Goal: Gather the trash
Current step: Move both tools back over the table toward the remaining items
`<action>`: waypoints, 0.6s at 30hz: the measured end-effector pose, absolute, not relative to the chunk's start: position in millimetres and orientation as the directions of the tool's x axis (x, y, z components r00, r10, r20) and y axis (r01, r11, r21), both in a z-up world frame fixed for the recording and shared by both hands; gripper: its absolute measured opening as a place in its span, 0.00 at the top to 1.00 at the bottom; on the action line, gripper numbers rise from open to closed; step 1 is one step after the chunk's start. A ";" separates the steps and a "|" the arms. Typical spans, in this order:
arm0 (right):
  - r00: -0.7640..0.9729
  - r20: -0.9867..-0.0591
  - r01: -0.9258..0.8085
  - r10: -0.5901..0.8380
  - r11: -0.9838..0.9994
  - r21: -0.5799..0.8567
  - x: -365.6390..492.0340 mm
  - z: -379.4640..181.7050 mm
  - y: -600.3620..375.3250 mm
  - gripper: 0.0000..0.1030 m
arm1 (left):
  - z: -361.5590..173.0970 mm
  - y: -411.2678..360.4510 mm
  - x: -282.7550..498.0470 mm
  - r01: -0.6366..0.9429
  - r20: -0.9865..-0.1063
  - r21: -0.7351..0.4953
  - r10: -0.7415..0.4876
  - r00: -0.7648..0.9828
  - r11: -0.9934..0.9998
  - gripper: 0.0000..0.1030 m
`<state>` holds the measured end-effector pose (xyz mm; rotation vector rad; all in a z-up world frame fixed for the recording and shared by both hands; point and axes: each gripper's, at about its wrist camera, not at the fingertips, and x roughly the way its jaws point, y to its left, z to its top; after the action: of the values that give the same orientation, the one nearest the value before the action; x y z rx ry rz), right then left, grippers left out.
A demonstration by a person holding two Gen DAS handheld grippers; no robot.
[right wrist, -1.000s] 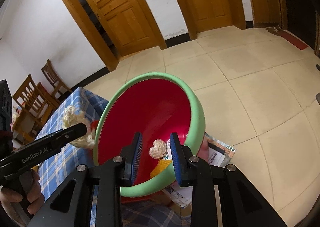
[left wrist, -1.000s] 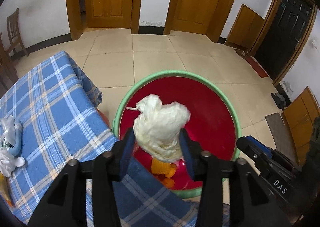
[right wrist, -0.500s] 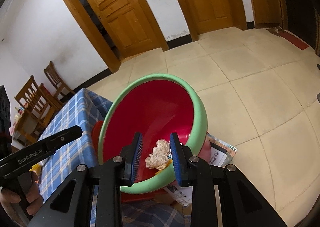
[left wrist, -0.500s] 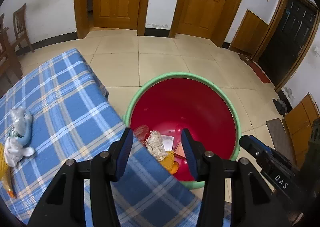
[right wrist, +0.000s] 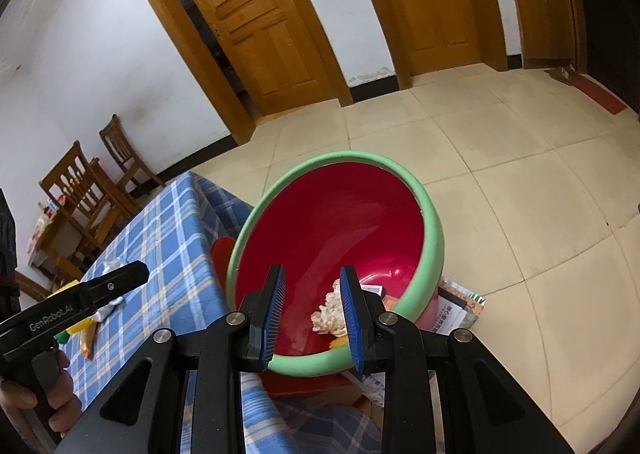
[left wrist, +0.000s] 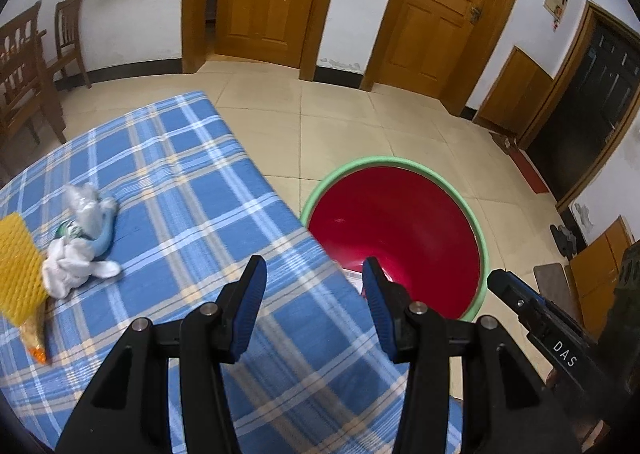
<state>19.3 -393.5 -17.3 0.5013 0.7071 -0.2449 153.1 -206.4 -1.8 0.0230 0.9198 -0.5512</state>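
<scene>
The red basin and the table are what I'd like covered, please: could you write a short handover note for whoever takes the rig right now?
Left gripper: open, empty, over the blue checked tablecloth near its edge by the basin.
Right gripper: open, empty, pointing into the red basin.
Done: a crumpled white paper wad lies in the basin bottom with a few other scraps.
Left: on the table's far-left side sit a crumpled plastic bottle, a white tissue clump and a yellow foam net. They look like the next pickups for the left gripper.
</scene>
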 end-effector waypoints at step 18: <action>0.737 -0.675 0.280 0.028 0.897 0.343 40.5 -4.0 -337.0 0.57 | 10.3 -121.7 149.8 0.327 -0.737 -0.222 -0.378 0.561 0.918 0.52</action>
<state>40.5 -337.0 -4.0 0.4465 0.7349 -0.1432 149.8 -121.7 10.3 -0.0622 0.8828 -0.4157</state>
